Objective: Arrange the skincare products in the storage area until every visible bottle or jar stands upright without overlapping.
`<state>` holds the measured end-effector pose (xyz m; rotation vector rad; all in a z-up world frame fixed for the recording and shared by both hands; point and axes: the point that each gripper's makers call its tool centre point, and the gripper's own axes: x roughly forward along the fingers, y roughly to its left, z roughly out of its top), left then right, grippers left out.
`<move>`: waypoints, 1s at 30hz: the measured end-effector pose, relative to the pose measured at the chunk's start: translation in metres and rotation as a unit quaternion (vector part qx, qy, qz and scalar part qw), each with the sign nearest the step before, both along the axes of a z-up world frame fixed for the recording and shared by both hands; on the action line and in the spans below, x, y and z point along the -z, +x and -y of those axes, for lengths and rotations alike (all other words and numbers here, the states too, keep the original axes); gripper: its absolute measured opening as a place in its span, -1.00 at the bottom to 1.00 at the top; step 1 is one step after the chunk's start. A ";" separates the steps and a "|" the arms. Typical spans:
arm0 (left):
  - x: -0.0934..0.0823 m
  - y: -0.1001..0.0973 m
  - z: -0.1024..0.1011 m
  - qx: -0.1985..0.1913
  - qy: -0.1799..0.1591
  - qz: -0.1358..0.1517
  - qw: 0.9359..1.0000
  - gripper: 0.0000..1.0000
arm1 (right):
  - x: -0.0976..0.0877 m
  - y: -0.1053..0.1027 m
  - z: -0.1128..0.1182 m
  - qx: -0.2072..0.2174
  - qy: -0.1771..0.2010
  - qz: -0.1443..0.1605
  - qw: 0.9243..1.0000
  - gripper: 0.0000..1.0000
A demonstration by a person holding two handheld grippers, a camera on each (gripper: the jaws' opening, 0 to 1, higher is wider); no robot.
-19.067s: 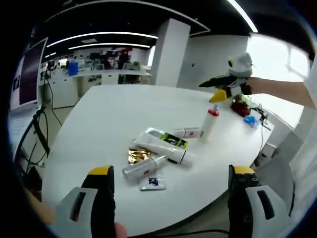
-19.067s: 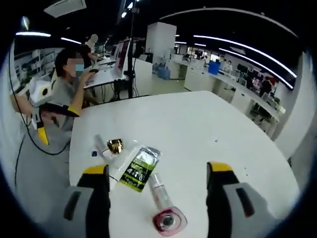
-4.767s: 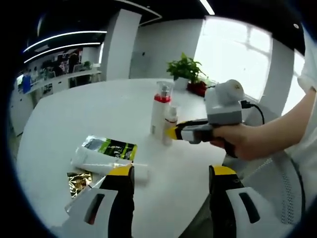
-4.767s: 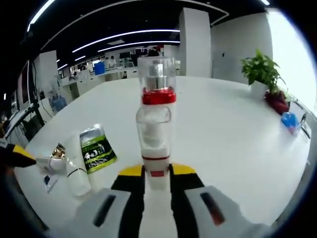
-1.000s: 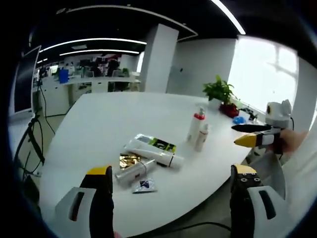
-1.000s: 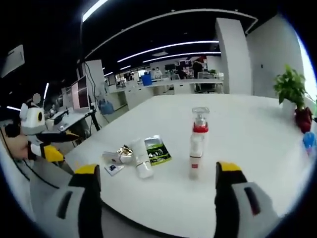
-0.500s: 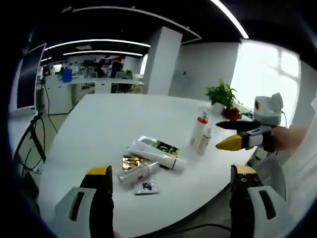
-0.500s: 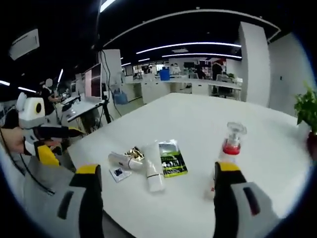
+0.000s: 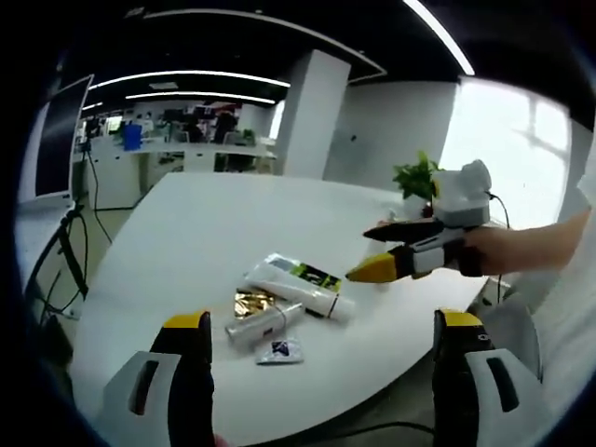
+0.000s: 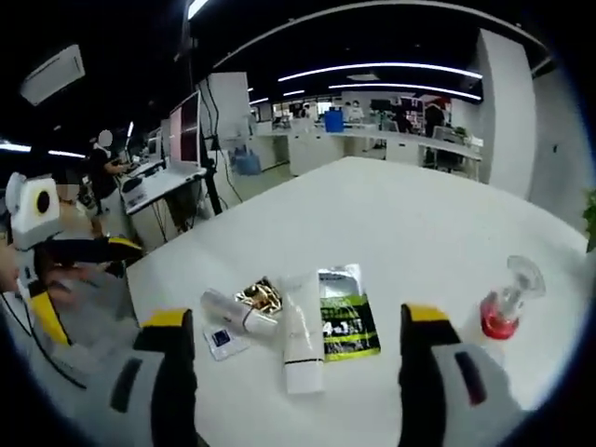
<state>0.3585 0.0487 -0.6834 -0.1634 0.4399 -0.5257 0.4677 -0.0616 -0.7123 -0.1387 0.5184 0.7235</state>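
A white tube (image 9: pixel 300 291) lies on the white table (image 9: pixel 186 233), half over a green-and-black sachet (image 9: pixel 312 273). Beside them lie a gold sachet (image 9: pixel 249 303), a small clear bottle (image 9: pixel 265 321) on its side and a tiny blue sachet (image 9: pixel 277 351). My left gripper (image 9: pixel 321 321) is open, short of this pile. My right gripper (image 9: pixel 361 253) reaches in from the right, open and empty, above the tube's end. In the right gripper view my right gripper (image 10: pixel 298 317) frames the tube (image 10: pixel 300 333), sachet (image 10: pixel 345 323) and lying bottle (image 10: pixel 237 312). A red-collared pump bottle (image 10: pixel 507 298) stands upright at the right.
A potted plant (image 9: pixel 414 177) sits at the table's far edge. My left gripper (image 10: pixel 93 289) hangs open off the table's left side. A monitor on a stand (image 10: pixel 191 130) and a seated person (image 10: pixel 102 158) are beyond it, with office desks behind.
My right gripper has swung left over the table toward the lying pile and now covers the standing bottles in the left gripper view. The pump bottle has slid to the right gripper view's edge.
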 end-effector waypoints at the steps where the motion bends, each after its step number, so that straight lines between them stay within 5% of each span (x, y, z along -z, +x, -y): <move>1: 0.000 0.000 -0.001 -0.003 -0.001 -0.001 1.000 0.94 | 0.002 0.003 -0.001 0.000 -0.001 -0.004 1.000 0.80; 16: 0.003 0.003 -0.005 -0.018 -0.011 -0.011 1.000 0.94 | 0.046 0.032 -0.030 -0.037 -0.062 -0.073 0.995 0.53; 30: 0.004 0.005 -0.009 -0.032 -0.013 -0.017 0.999 0.94 | 0.082 0.055 -0.048 -0.062 -0.124 -0.103 0.985 0.34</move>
